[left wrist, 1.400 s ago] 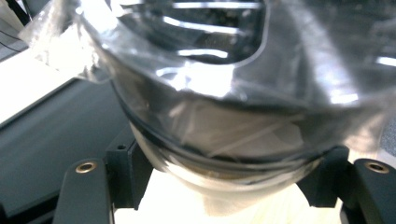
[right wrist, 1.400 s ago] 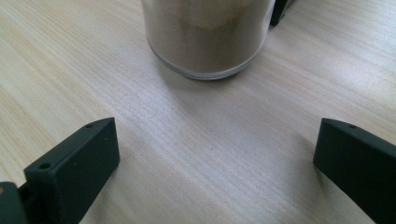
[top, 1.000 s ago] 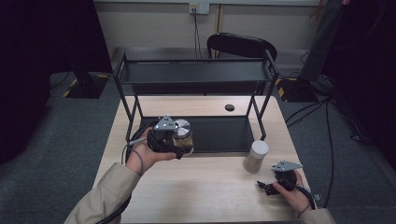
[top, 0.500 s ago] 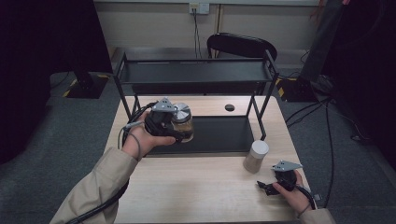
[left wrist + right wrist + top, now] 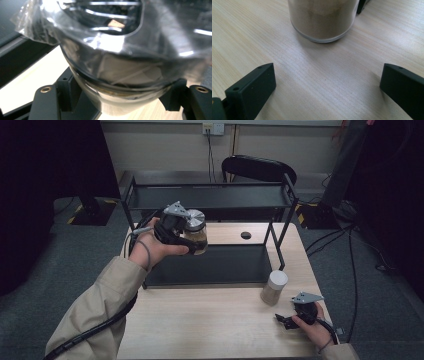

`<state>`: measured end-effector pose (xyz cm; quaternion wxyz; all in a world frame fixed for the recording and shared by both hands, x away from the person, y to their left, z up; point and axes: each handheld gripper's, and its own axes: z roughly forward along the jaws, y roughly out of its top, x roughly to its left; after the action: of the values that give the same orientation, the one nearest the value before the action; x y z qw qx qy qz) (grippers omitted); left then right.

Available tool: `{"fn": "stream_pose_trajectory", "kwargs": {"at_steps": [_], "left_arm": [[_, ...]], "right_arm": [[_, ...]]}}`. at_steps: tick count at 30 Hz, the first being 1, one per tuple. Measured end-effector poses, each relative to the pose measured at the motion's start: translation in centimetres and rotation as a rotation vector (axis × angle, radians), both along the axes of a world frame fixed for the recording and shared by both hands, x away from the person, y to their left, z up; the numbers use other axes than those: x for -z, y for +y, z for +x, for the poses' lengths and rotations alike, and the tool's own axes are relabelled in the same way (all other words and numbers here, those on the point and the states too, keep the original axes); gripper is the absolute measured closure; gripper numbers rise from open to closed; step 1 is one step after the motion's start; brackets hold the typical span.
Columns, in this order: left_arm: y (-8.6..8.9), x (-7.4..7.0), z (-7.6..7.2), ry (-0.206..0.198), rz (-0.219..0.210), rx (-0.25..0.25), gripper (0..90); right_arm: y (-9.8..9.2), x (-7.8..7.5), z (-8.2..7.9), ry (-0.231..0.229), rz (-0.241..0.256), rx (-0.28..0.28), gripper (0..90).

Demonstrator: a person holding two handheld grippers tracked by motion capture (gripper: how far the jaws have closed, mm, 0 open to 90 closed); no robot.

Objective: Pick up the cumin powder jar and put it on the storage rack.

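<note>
My left gripper point(image 5: 192, 240) is shut on a glass jar point(image 5: 194, 232) with a silver lid, held in the air over the lower shelf of the black rack point(image 5: 210, 265). Up close in the left gripper view the jar point(image 5: 125, 62) sits between both black jaws, its clear wall and lid rim blurred. A second jar point(image 5: 274, 288) with a white lid and tan powder stands on the wooden table point(image 5: 210, 325), by the rack's front right leg. My right gripper point(image 5: 285, 321) rests open on the table just in front of this powder jar point(image 5: 322, 20), with nothing between its jaws.
The rack has an upper shelf point(image 5: 210, 197) between the jar's height and the wall. A black chair point(image 5: 260, 170) stands behind the table. A round hole point(image 5: 245, 235) marks the table behind the lower shelf. Cables point(image 5: 350, 250) run over the carpet at right.
My left gripper has lifted the silver-lidded jar upward and slightly away, from low in front of the rack to above its lower shelf. The right gripper has stayed put.
</note>
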<state>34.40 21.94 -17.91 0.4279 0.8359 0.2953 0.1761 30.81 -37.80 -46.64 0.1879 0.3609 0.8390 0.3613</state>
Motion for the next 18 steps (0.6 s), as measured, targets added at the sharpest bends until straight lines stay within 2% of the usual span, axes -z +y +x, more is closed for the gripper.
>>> {"fn": "stream_pose_trajectory", "kwargs": {"at_steps": [8,18], "left_arm": [[-0.9,-2.0,1.1,-0.006,0.003,-0.017,30.7],[-2.0,-3.7,2.1,-0.01,0.006,-0.047,30.7]], "right_arm": [[0.0,0.0,0.0,0.0,0.0,0.0,0.0],[-0.1,0.0,0.0,0.0,0.0,-0.004,0.0]]}}
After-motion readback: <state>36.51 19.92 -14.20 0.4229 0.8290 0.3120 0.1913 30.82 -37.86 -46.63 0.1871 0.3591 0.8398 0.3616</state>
